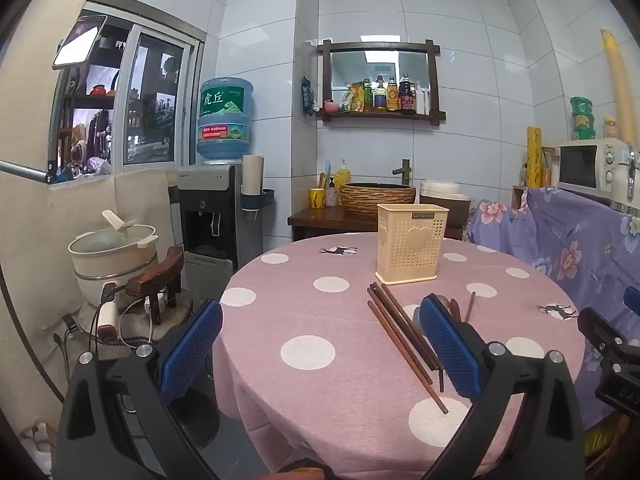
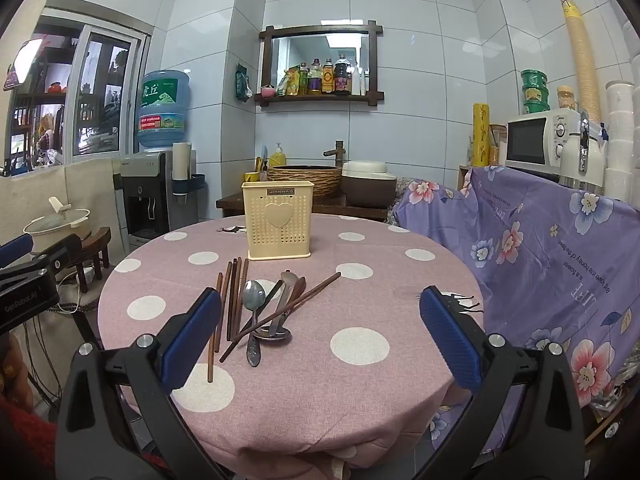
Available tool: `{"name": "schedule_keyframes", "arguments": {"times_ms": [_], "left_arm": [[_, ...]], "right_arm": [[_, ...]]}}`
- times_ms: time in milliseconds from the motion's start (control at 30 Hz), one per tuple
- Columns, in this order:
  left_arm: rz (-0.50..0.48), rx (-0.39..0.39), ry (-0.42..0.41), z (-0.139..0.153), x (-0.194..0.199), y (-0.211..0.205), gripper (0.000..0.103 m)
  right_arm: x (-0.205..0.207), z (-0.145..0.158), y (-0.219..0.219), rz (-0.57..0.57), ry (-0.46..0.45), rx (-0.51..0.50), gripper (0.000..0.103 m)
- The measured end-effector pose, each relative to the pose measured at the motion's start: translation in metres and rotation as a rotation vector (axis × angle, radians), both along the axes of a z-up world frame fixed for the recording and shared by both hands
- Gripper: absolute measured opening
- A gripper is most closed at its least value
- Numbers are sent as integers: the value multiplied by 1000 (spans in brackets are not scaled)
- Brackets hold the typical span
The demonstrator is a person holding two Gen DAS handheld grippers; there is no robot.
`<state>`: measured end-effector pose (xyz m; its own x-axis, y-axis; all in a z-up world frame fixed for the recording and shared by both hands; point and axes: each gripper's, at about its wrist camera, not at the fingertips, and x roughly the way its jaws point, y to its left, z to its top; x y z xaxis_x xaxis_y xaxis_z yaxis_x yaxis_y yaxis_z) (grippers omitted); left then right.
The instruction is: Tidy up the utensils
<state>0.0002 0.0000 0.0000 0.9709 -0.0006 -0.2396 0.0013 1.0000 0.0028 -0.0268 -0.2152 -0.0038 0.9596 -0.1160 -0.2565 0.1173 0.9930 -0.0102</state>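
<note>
A cream perforated utensil holder (image 2: 279,224) with a heart on its front stands upright on the far part of the round pink polka-dot table (image 2: 360,380). In front of it lies a loose pile: several brown chopsticks (image 2: 233,300), a metal spoon (image 2: 253,300) and other spoons (image 2: 289,280), some crossing each other. My right gripper (image 2: 320,336) hovers open over the near side of the table, the pile just left of its middle. My left gripper (image 1: 320,344) is open too, with the chopsticks (image 1: 400,336) by its right finger and the holder (image 1: 411,242) beyond. Nothing is held.
A purple flowered cloth (image 2: 560,248) covers furniture on the right, with a microwave (image 2: 536,142) on it. A water dispenser (image 1: 216,216) and a cooking pot (image 1: 114,256) on a small stool stand left of the table. A basin and counter (image 2: 308,176) lie behind.
</note>
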Motion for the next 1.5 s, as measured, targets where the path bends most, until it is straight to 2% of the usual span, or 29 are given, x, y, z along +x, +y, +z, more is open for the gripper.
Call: {"name": "schedule_keyframes", "arguments": {"times_ms": [433, 1500], "left_arm": [[-25, -5, 14, -2, -2, -2, 98], [-8, -3, -2, 2, 0, 1, 98]], "right_arm": [[-1, 1, 1, -1, 0, -1, 98], [0, 0, 1, -1, 0, -1, 98]]}}
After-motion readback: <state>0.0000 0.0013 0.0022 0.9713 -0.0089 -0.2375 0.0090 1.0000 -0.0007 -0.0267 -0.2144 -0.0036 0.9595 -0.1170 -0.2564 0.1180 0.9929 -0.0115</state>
